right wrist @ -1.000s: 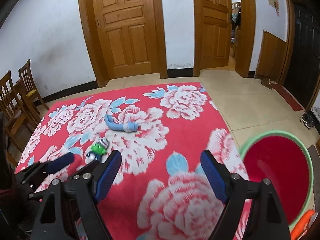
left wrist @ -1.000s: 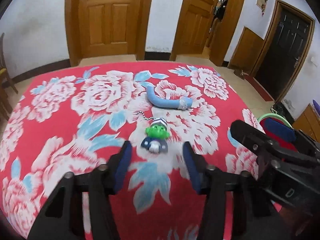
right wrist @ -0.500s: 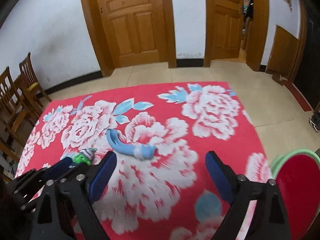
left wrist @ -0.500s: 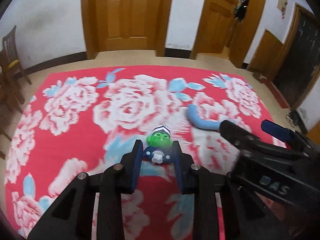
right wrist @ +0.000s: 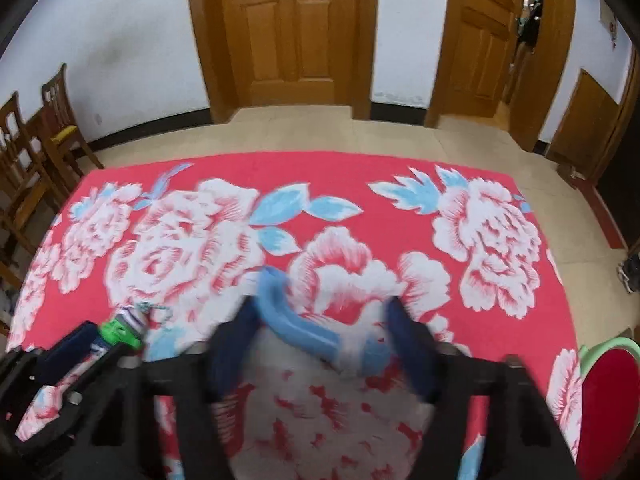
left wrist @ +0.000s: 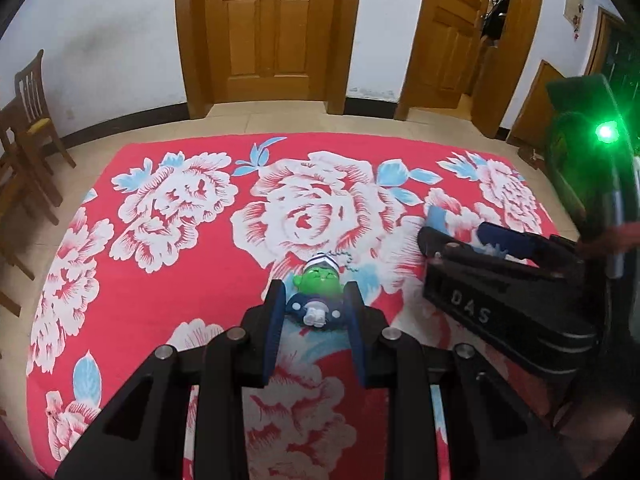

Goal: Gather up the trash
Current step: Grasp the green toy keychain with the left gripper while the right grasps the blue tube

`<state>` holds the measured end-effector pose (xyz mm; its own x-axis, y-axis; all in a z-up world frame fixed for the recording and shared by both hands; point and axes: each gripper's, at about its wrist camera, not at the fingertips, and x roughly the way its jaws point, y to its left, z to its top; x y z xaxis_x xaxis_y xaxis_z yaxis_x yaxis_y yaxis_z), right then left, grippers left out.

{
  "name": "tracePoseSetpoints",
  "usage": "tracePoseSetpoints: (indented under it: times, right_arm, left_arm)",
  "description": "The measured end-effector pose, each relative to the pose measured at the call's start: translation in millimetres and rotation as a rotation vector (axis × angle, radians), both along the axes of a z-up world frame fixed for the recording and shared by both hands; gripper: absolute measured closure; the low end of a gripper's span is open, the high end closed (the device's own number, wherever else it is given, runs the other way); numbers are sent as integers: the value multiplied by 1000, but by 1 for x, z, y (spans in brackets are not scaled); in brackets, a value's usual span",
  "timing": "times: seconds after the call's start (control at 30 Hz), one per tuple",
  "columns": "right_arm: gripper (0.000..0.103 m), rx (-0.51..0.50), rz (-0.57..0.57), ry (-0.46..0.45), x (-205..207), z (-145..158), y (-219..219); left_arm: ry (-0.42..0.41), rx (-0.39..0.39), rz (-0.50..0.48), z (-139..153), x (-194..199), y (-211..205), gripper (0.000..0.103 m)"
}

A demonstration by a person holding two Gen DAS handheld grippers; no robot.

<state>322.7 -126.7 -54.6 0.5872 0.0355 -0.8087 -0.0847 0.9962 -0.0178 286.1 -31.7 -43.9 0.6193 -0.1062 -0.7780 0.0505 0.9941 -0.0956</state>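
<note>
Left gripper [left wrist: 315, 314]: the jaws have closed over the last second and then held, and the pads are now pressed against both flanks of the green doll [left wrist: 318, 298], which is pinched low on its dark body while resting on the red floral cloth [left wrist: 168, 280]; its striped cap and bead chain point away from the jaws. A second ago the doll lay ahead of spread pads, so the grasp is judged made, with only the lift outstanding. Right gripper [right wrist: 324, 350]: the jaws were opened wide and have just been closing; the blue tube [right wrist: 308, 330] is seen between the pads, its pale cuffed end near the right-hand pad, but the frame is motion-blurred and firm contact cannot be confirmed. The pads are read as bracketing the tube, not yet squeezing it. Earlier the tube lay well ahead of this gripper; it is now straddled. The red bin [right wrist: 610, 384] with its green rim stands off the cloth's right edge, near the right gripper. Both items are judged nearly secured; transfer to the bin would follow.
</note>
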Motion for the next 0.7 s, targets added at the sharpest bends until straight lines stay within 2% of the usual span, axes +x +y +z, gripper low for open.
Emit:
tracePoseSetpoints:
  times: [0.13, 0.23, 0.27, 0.33, 0.6, 0.7]
  right_arm:
    - [43, -3, 40, 4, -10, 1, 7]
    - [43, 0, 55, -38, -32, 12, 9]
    - [43, 9, 57, -47, -40, 15, 7]
    - [42, 22, 53, -65, -56, 25, 7]
    - [42, 66, 15, -121, -112, 55, -10]
    - [42, 77, -14, -140, -133, 61, -20]
  left_arm:
    - [-9, -24, 8, 7, -9, 6, 74]
    - [-18, -47, 5, 12, -19, 8, 74]
    - [-20, -50, 0, 14, -24, 7, 77]
    - [-21, -57, -9, 16, -35, 5, 80]
    - [-56, -73, -36, 33, -81, -5, 80]
    - [-76, -72, -54, 39, -95, -7, 88]
